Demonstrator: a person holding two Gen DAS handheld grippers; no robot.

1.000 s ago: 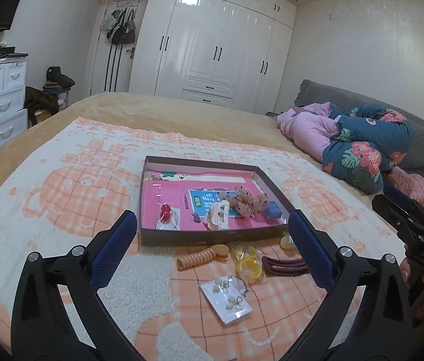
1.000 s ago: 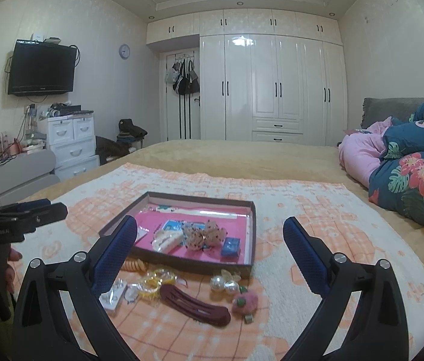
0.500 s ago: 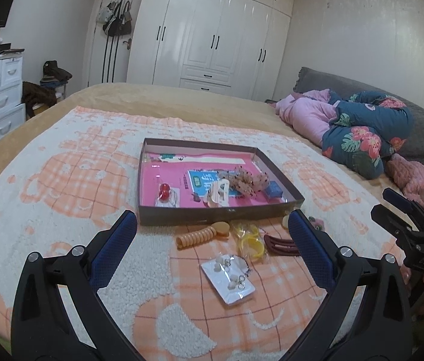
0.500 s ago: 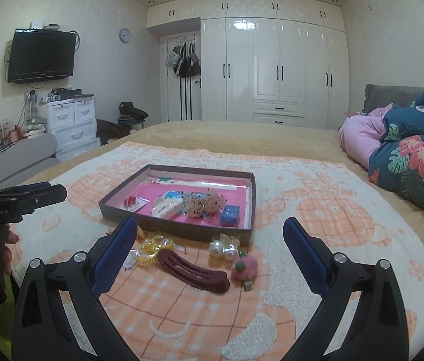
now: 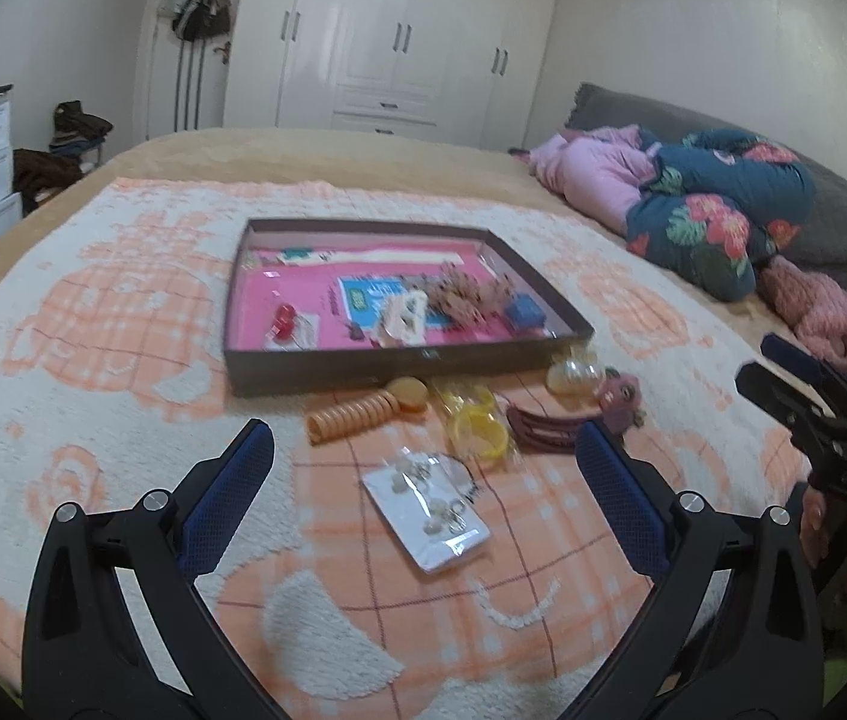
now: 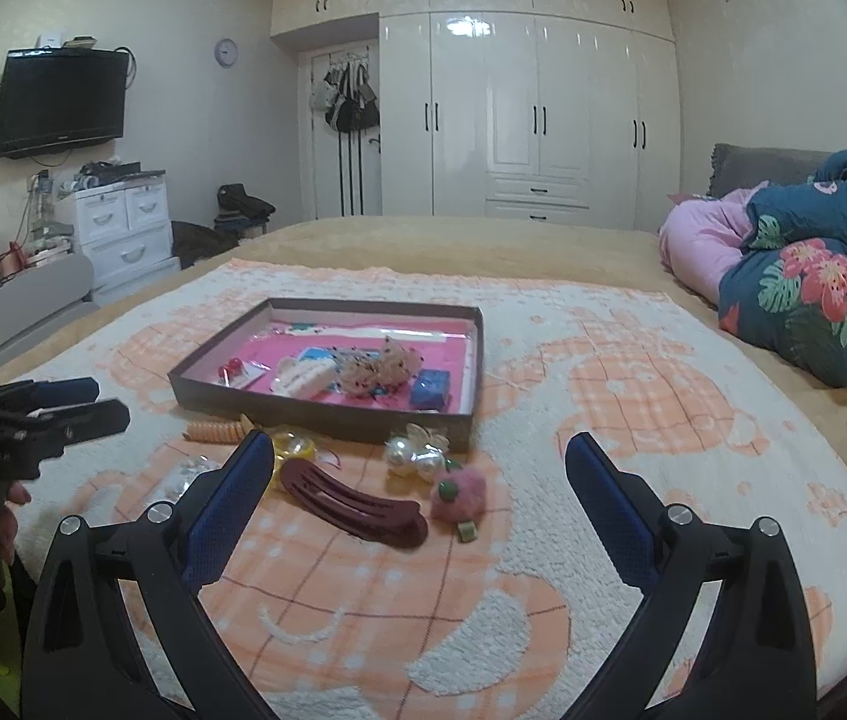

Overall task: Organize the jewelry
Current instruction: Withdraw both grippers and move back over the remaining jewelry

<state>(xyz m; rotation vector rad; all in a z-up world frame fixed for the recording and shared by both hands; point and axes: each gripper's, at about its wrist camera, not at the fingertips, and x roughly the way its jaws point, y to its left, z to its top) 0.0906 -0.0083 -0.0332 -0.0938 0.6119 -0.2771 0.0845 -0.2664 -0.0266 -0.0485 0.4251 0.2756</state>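
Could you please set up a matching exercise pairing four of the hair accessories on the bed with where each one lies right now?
Things:
1. orange spiral hair tie
2. dark maroon long hair clip
3. small blue square box
4. white card of earrings

Places:
A. inside the brown tray with pink lining
B. on the blanket, between the open left tongs
C. on the blanket, beside the pink pompom clip
D. just outside the tray's front wall

Pairs: 1-D, 2-C, 3-A, 4-B
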